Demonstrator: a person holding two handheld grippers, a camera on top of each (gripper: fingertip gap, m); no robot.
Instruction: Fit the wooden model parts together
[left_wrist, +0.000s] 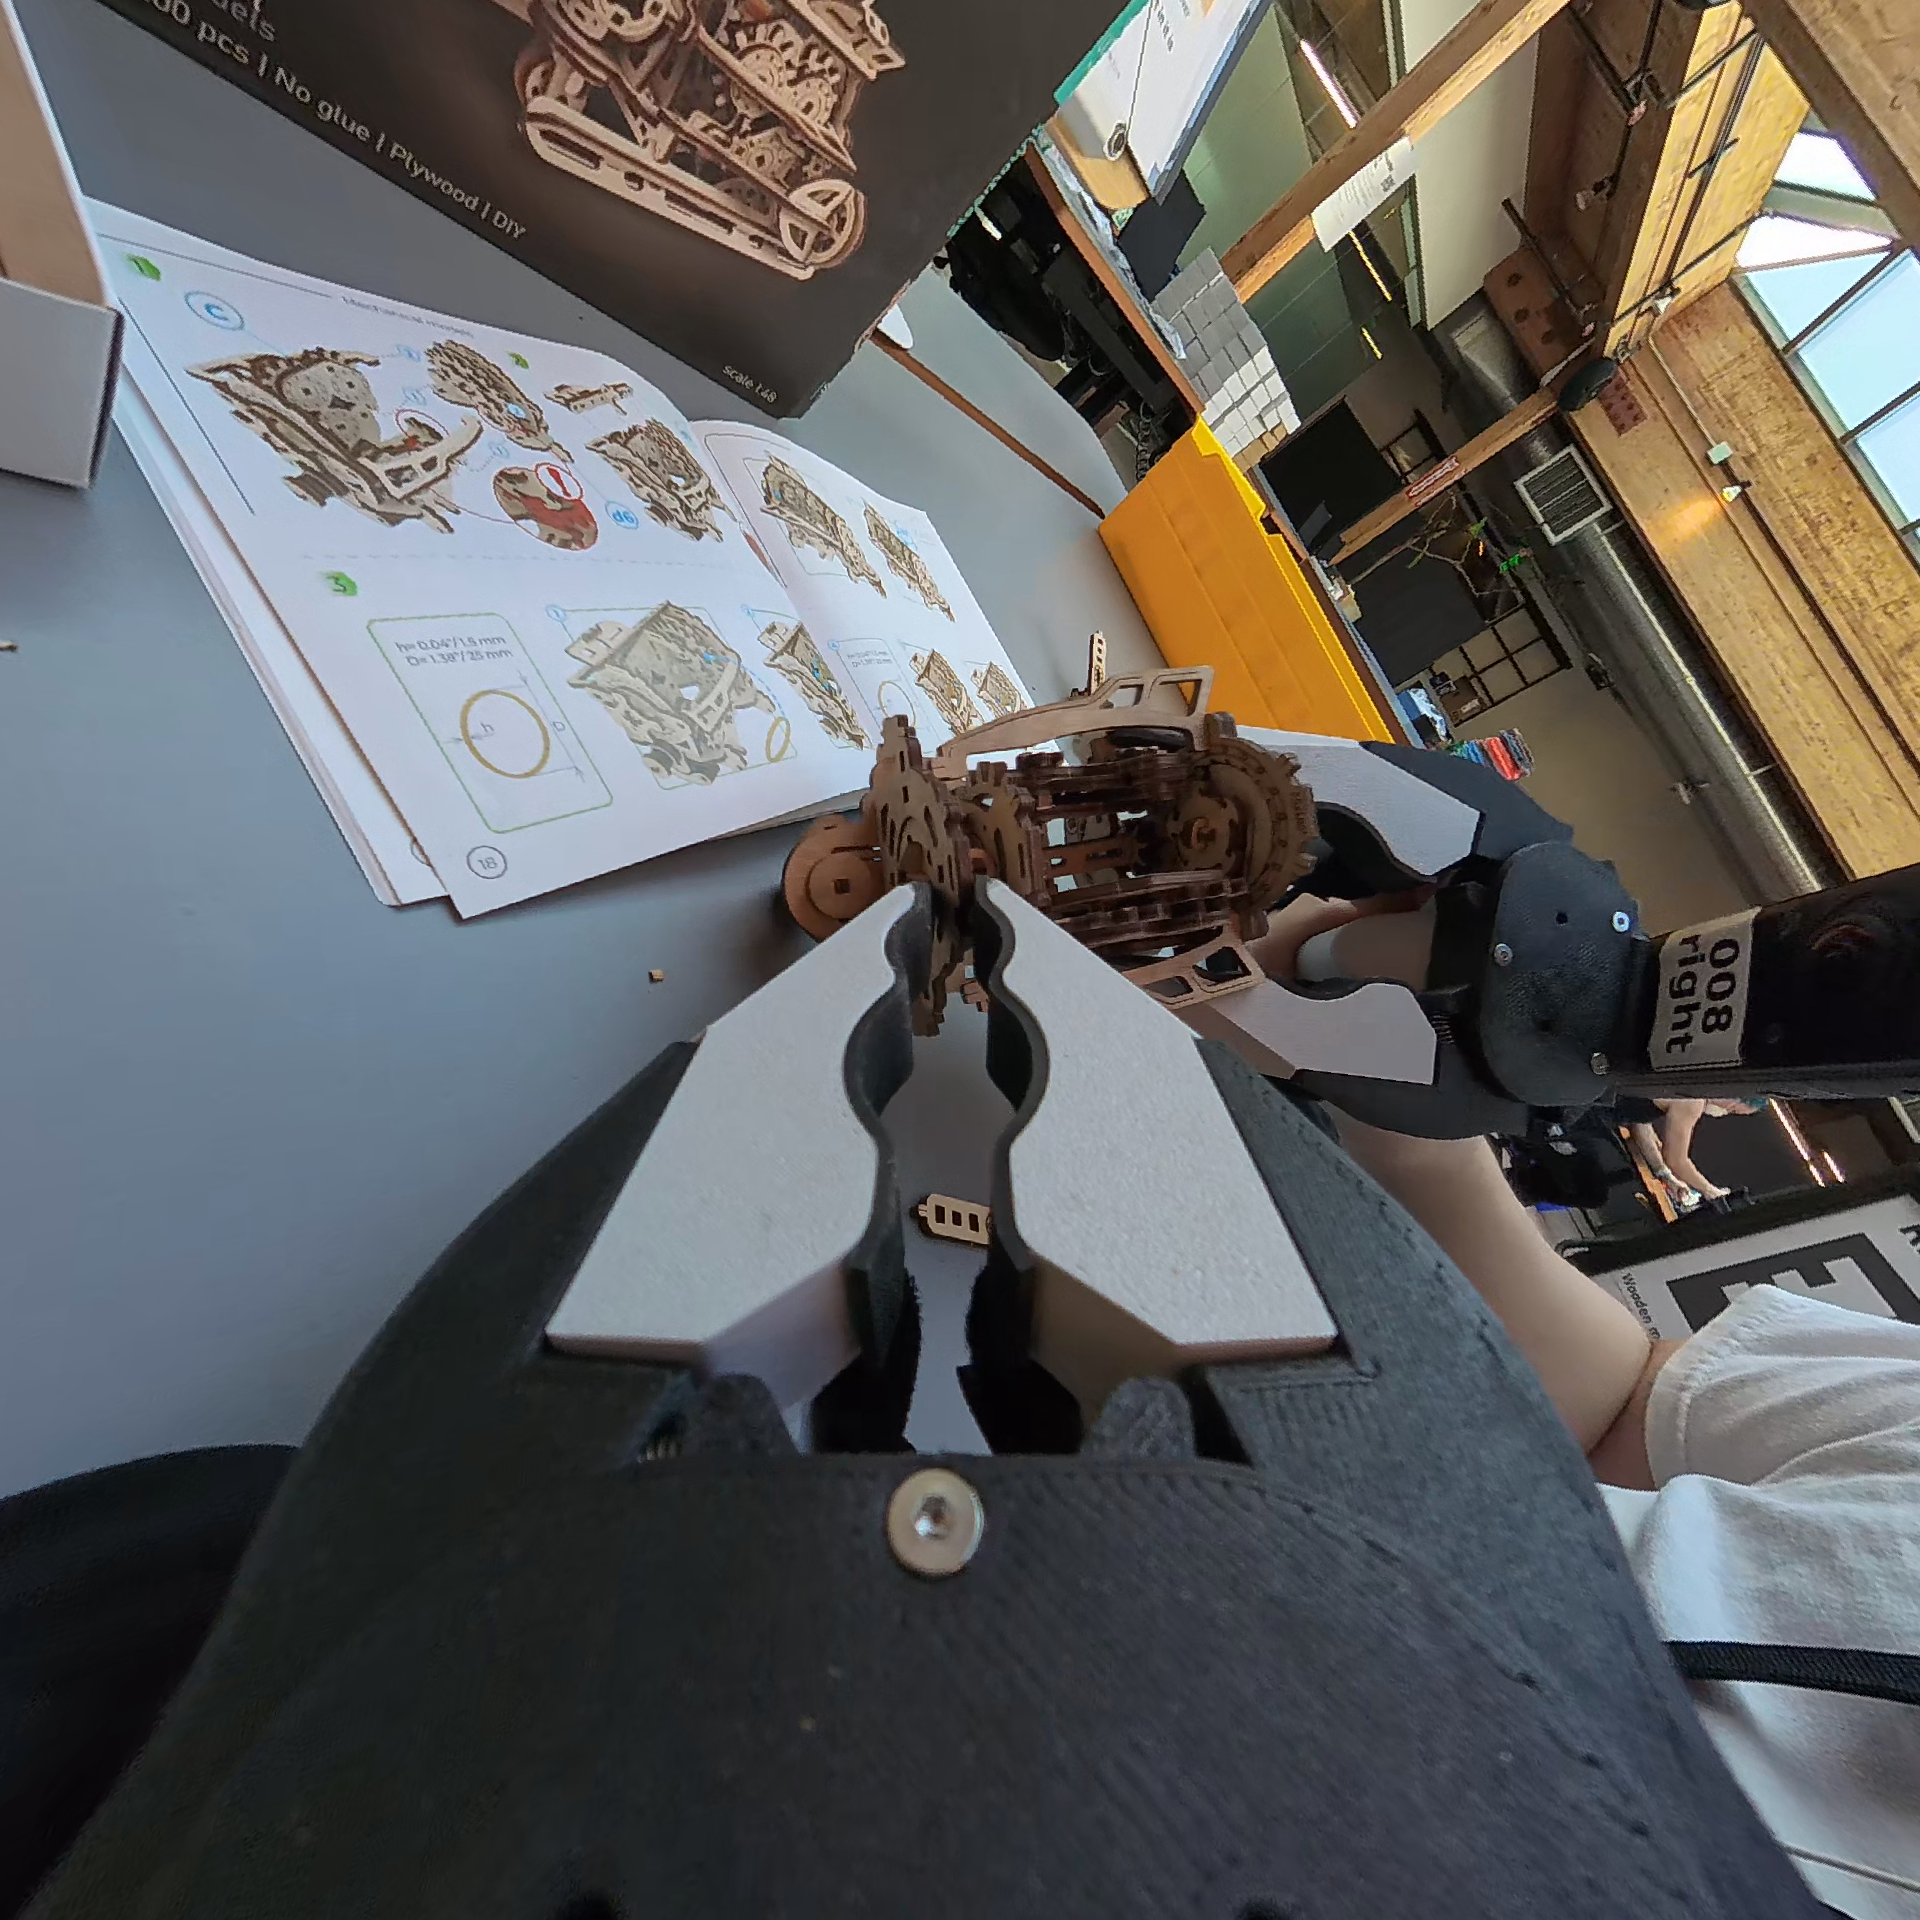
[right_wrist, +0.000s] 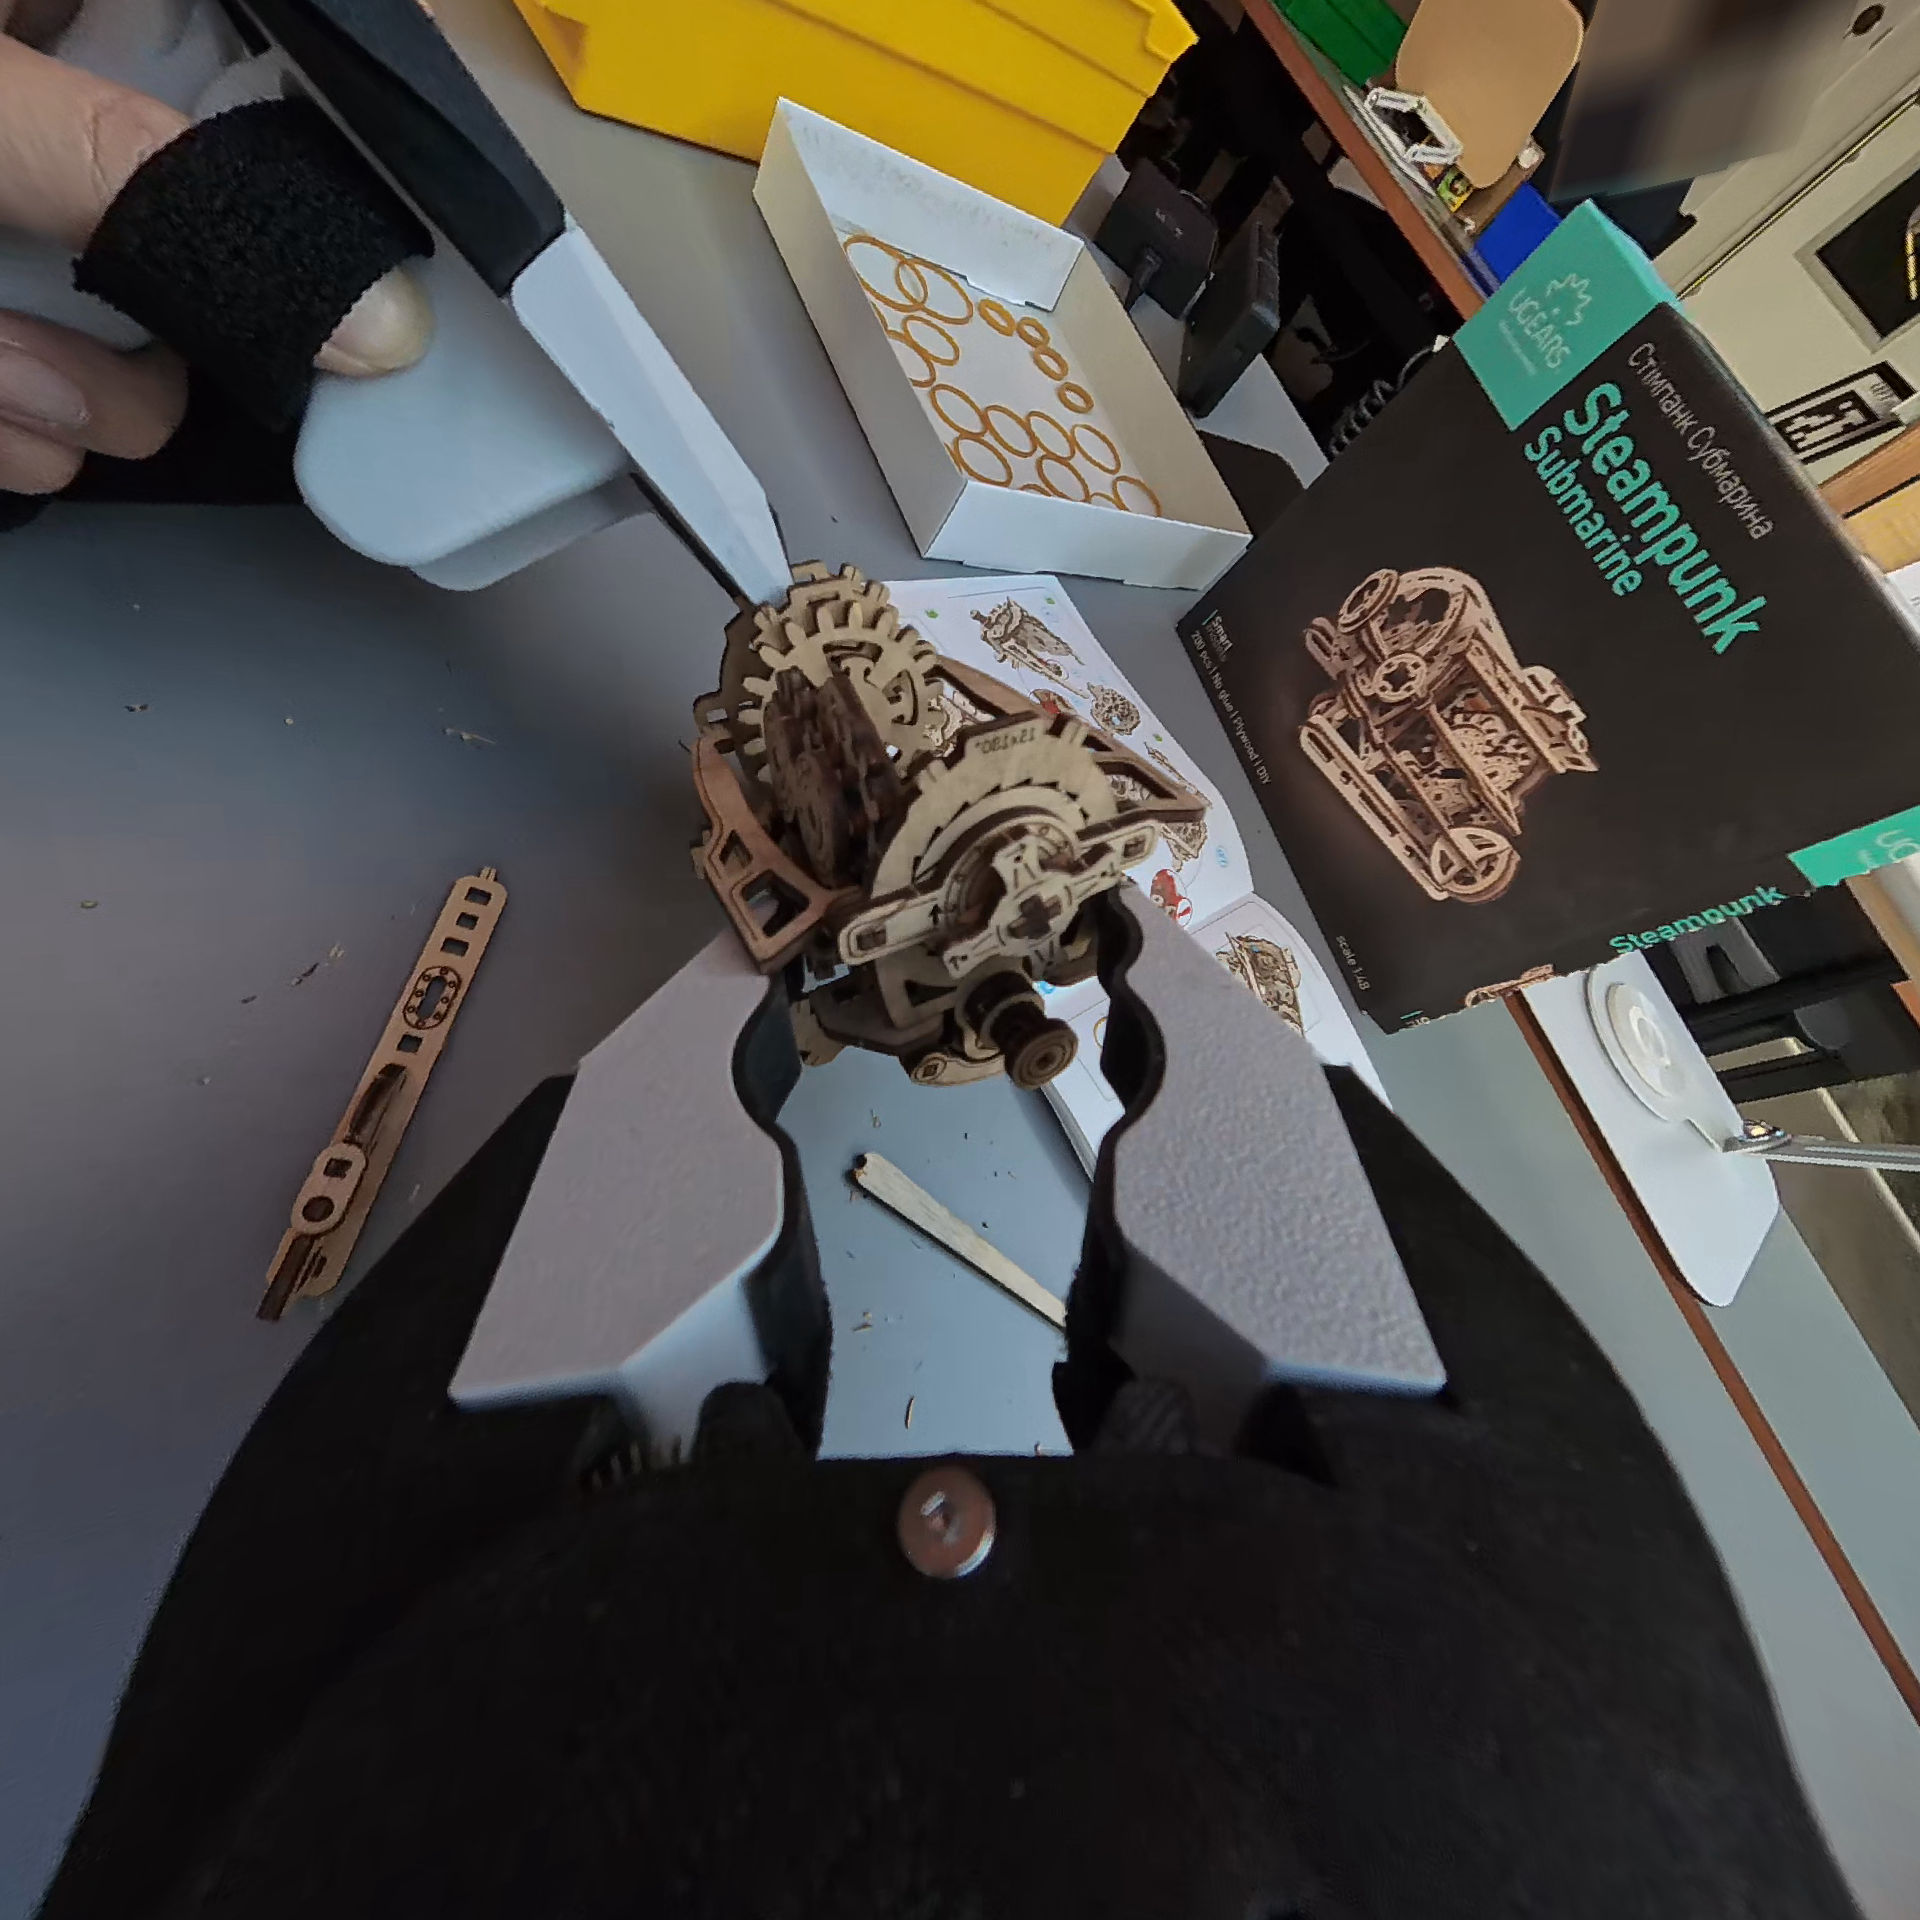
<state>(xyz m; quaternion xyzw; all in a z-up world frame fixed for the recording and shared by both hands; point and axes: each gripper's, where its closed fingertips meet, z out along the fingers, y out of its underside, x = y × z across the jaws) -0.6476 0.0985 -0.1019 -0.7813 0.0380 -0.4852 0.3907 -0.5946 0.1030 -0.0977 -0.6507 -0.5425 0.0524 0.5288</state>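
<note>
The wooden model (right_wrist: 935, 821), a cluster of plywood gears and frames, is held off the grey table (right_wrist: 260, 727) between both grippers. My right gripper (right_wrist: 945, 945) is shut on its frame end; it shows from the side in the left wrist view (left_wrist: 1236, 873). My left gripper (left_wrist: 951, 899) is shut on the gear edge at the model's (left_wrist: 1091, 831) other end, and reaches in from the upper left in the right wrist view (right_wrist: 764, 566). A flat wooden strip (right_wrist: 384, 1091) with cut-outs lies loose on the table to the left. A small slotted piece (left_wrist: 951, 1218) lies under my left fingers.
An open instruction booklet (left_wrist: 499, 623) lies behind the model. The dark kit box (right_wrist: 1558, 675) stands at right. A white tray (right_wrist: 1195, 545) holds several rubber rings. A yellow bin (right_wrist: 883, 73) sits at the back. A wooden stick (right_wrist: 956, 1236) lies below the model. A person's sleeve (left_wrist: 1766, 1455) is at right. Left tips to right tips: about 6 cm. My right gripper's tips are some 7 cm from the small slotted piece (left_wrist: 951, 1218). It turns up in the right wrist view (right_wrist: 471, 923) as well.
</note>
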